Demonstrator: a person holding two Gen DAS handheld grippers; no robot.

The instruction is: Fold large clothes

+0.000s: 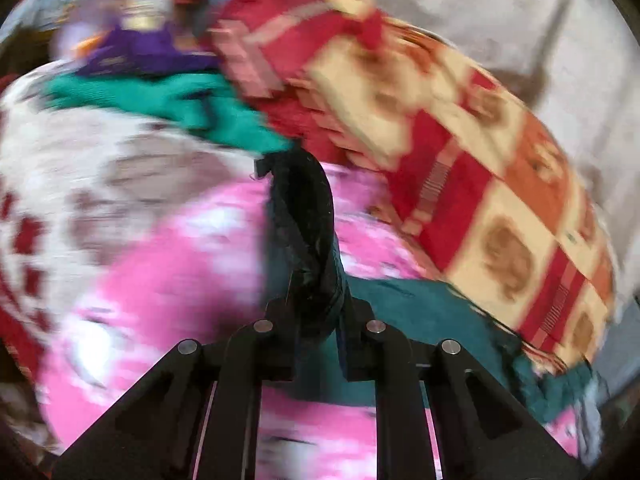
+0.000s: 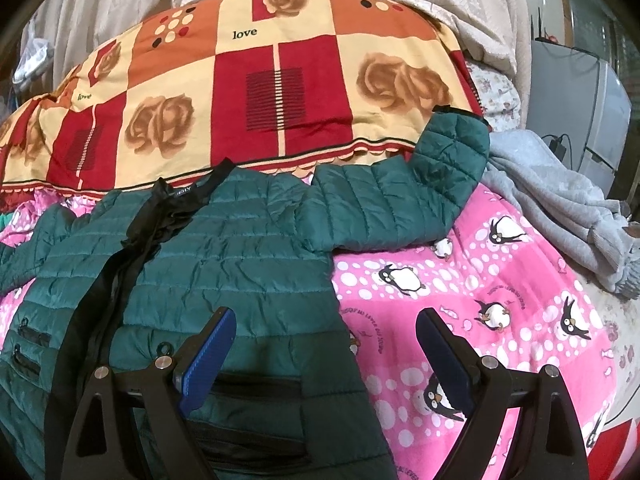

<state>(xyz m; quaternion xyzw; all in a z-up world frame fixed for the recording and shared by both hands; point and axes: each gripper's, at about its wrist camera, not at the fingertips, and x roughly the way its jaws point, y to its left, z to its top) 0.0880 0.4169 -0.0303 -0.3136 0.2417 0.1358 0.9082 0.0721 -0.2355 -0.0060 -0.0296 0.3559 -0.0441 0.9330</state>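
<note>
A dark green quilted jacket [image 2: 240, 256] lies spread, front up, on a pink penguin blanket [image 2: 480, 300], with its black lining showing along the open zip. One sleeve [image 2: 400, 208] stretches to the right, its cuff bent up against a quilt. My right gripper [image 2: 326, 316] stands open low over the jacket's right side edge: the left blue pad is over the fabric and the right pad over the blanket. In the blurred left wrist view, my left gripper [image 1: 308, 264] is shut on a bunched fold of the jacket [image 1: 420, 320], which rises dark between the fingers.
A red, cream and orange rose-patterned quilt [image 2: 280, 80] is heaped behind the jacket. A grey garment [image 2: 560, 208] lies at the right edge of the bed. Bright green [image 1: 160, 96] and purple [image 1: 140, 52] clothes are piled to the far left. Pale curtains hang behind.
</note>
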